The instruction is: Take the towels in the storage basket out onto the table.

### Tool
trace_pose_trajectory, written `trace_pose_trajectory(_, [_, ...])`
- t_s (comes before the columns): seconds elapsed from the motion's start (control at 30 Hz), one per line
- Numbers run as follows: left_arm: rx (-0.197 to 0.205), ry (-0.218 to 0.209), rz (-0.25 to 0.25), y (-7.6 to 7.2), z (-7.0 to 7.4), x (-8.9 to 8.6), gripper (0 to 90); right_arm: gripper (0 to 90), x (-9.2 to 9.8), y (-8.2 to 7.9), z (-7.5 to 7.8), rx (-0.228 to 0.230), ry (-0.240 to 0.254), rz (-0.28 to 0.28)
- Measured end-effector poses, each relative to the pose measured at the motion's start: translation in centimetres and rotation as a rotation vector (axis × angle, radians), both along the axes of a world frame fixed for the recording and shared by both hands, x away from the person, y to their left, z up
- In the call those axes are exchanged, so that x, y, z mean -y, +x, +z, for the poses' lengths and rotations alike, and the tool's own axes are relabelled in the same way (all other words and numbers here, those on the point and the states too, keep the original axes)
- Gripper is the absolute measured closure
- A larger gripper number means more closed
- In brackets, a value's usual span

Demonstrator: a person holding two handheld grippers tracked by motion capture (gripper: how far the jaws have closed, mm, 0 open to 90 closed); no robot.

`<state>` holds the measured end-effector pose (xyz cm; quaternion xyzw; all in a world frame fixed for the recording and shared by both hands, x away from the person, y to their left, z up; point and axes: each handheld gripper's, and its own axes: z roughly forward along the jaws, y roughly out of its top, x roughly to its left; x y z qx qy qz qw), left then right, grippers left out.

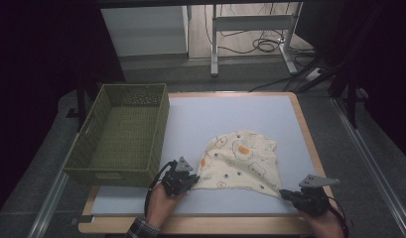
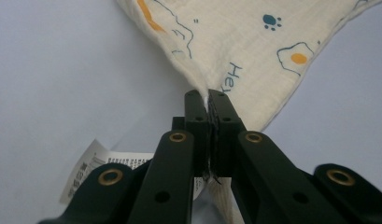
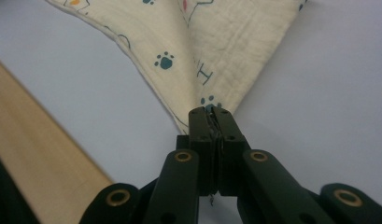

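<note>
High view: cream printed cloth [image 1: 241,159] lies spread on the pale grey worktop [image 1: 230,114], right of centre and toward the near edge. Print shows orange blobs, dark paw marks and outlined figures. Far edge of the cloth is rounded and bunched; near edge is pulled into two corners.

Left tongs [image 1: 190,182] sit at the near left corner of the cloth, held in the person's left hand [image 1: 161,199], cable looping off behind. Right tongs [image 1: 282,194] sit at the near right corner, close to the worktop's wooden rim.

Woven green basket [image 1: 122,134] stands on the left part of the worktop, well apart from the cloth's middle, its near right corner just beside the left tongs.

Left gripper view: left tongs [image 2: 208,95] pressed together on a corner of the cloth [image 2: 254,42]; a sliver of fabric shows between the tips. Cloth fans out upward from the pinch, with blue lettering, a blue paw print and an orange-centred outline. A white care label [image 2: 88,170] with small print lies on the worktop at lower left, partly behind the tongs.

Right gripper view: right tongs [image 3: 211,111] pressed together on another cloth [image 3: 202,37] corner, fabric caught between the tips. Cloth rises in a fold from the pinch. Wooden rim [image 3: 37,154] of the worktop runs along the left.
</note>
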<state>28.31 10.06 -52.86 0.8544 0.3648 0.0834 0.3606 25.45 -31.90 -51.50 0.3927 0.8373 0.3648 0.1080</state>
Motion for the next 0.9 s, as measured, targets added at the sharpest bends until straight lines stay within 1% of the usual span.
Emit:
trace_pose_trajectory(0.07, [-0.014,-0.004,-0.021,-0.9,0.0,-0.2,87.5,87.9,0.1,-1.0,-0.1,-0.013,0.005,0.015])
trace_pose_trajectory(0.1, [-0.016,-0.013,-0.019,-1.1,0.0,-0.2,85.2,87.8,0.1,-1.4,-0.1,-0.017,0.002,0.018])
trace_pose_trajectory(0.13, [-0.006,-0.016,-0.013,-1.2,0.1,-0.4,79.9,87.7,0.1,-1.7,-0.1,-0.018,-0.001,0.020])
trace_pose_trajectory(0.17, [0.020,-0.021,0.011,-0.9,0.5,-0.6,68.6,86.8,0.3,-2.0,0.1,-0.005,0.006,0.021])
trace_pose_trajectory(0.2, [0.020,-0.021,0.011,-0.9,0.5,-0.6,65.6,86.8,0.3,-2.0,0.1,-0.005,0.006,0.021])
trace_pose_trajectory(0.23, [0.039,-0.031,0.039,-0.1,1.0,-0.6,61.2,84.7,0.6,-1.6,0.6,0.009,0.013,0.008])
trace_pose_trajectory(0.27, [0.052,-0.027,0.046,0.5,1.4,-0.4,60.5,84.0,0.7,-1.3,0.7,0.017,0.014,0.003])
trace_pose_trajectory(0.3, [0.052,-0.027,0.046,0.5,1.4,-0.4,59.0,84.0,0.7,-1.3,0.7,0.017,0.014,0.003])
trace_pose_trajectory(0.33, [0.060,-0.019,0.053,1.1,1.6,-0.2,59.0,83.1,0.7,-0.8,1.0,0.023,0.018,-0.004])
trace_pose_trajectory(0.37, [0.078,-0.010,0.060,2.1,2.1,0.2,57.0,81.0,0.7,0.4,1.2,0.034,0.013,-0.013])
trace_pose_trajectory(0.4, [0.078,-0.010,0.060,2.1,2.1,0.2,56.7,81.0,0.7,0.4,1.2,0.034,0.013,-0.013])
trace_pose_trajectory(0.43, [0.083,-0.014,0.072,3.4,2.5,0.7,55.3,79.3,0.7,1.6,1.4,0.048,0.008,-0.025])
trace_pose_trajectory(0.47, [0.083,-0.014,0.072,3.4,2.5,0.7,54.6,79.3,0.7,1.6,1.4,0.048,0.008,-0.025])
trace_pose_trajectory(0.5, [0.090,-0.008,0.080,4.8,3.0,1.2,54.7,78.1,0.8,2.9,1.6,0.053,0.005,-0.037])
trace_pose_trajectory(0.53, [0.090,-0.008,0.080,4.8,3.0,1.2,54.7,78.1,0.8,2.9,1.6,0.053,0.005,-0.037])
trace_pose_trajectory(0.57, [0.091,-0.004,0.084,5.7,3.2,1.4,54.8,76.7,0.8,4.1,1.7,0.053,0.002,-0.048])
trace_pose_trajectory(0.6, [0.091,-0.007,0.085,6.3,3.3,1.6,54.8,76.7,0.8,4.1,1.7,0.053,0.002,-0.048])
trace_pose_trajectory(0.63, [0.085,-0.012,0.087,7.7,3.6,2.1,55.1,75.9,0.9,5.4,1.7,0.056,-0.005,-0.061])
trace_pose_trajectory(0.67, [0.085,-0.012,0.087,7.7,3.6,2.1,55.1,75.9,0.9,5.4,1.7,0.056,-0.005,-0.061])
trace_pose_trajectory(0.7, [0.081,-0.006,0.087,8.6,3.7,2.5,55.1,75.3,0.8,6.7,1.7,0.051,-0.004,-0.076])
trace_pose_trajectory(0.73, [0.074,-0.002,0.078,9.9,3.8,3.0,55.3,75.2,0.8,7.2,1.8,0.052,-0.005,-0.081])
trace_pose_trajectory(0.77, [0.068,-0.004,0.077,10.6,3.8,3.3,55.3,75.2,0.7,7.8,1.9,0.055,-0.006,-0.088])
trace_pose_trajectory(0.8, [0.068,-0.004,0.077,10.6,3.8,3.3,55.3,74.9,0.6,8.5,1.9,0.058,-0.005,-0.092])
trace_pose_trajectory(0.83, [0.065,0.004,0.077,11.2,3.8,3.6,55.3,74.9,0.6,8.5,1.9,0.058,-0.005,-0.092])
trace_pose_trajectory(0.87, [0.061,0.009,0.068,12.3,3.6,4.2,55.5,74.5,0.2,9.9,2.2,0.060,-0.007,-0.103])
trace_pose_trajectory(0.9, [0.059,0.016,0.069,12.8,3.5,4.5,55.5,74.3,0.0,10.4,2.2,0.063,-0.012,-0.105])
